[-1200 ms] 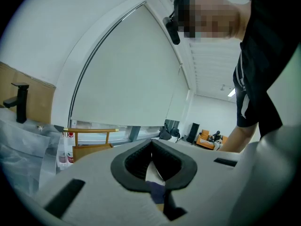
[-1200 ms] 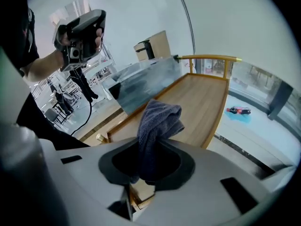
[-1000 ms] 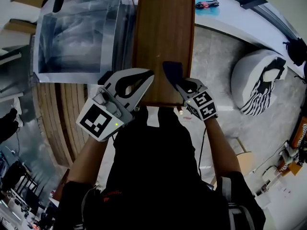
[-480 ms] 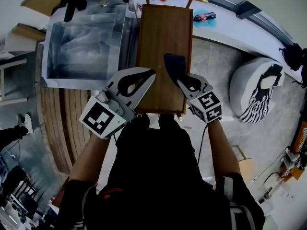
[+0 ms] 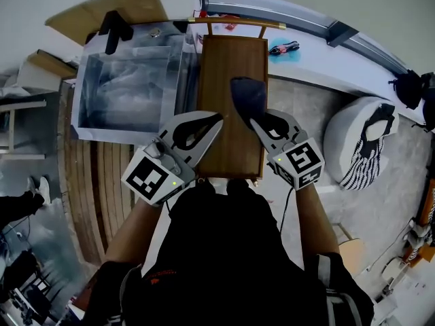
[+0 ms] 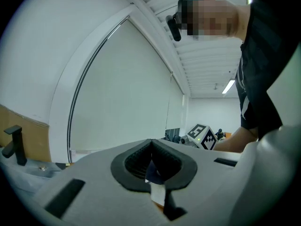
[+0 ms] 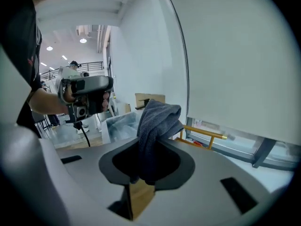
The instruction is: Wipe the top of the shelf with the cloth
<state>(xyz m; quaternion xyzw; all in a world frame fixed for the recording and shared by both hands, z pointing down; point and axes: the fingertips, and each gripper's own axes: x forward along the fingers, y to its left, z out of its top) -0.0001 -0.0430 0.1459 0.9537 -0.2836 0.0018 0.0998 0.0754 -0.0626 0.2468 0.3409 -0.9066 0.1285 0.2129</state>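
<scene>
The shelf's brown wooden top (image 5: 221,73) runs away from me in the head view. My right gripper (image 5: 256,121) is shut on a dark blue-grey cloth (image 5: 247,96), which lies over the right half of the top. In the right gripper view the cloth (image 7: 155,121) bunches up out of the jaws of that gripper (image 7: 149,147), with wood showing below. I cannot tell whether the cloth touches the wood. My left gripper (image 5: 217,118) hovers over the near left part of the top, shut, with nothing in it. Its pads (image 6: 136,161) meet at the tips.
A clear plastic bin (image 5: 129,87) stands against the shelf's left side. A gold rail (image 5: 231,22) and a white ledge with a small black and red item (image 5: 282,47) lie beyond the far end. A white beanbag (image 5: 353,138) sits on the floor at right.
The right gripper has carried the cloth farther along the shelf top, away from me. The left gripper has moved forward beside it and stays shut.
</scene>
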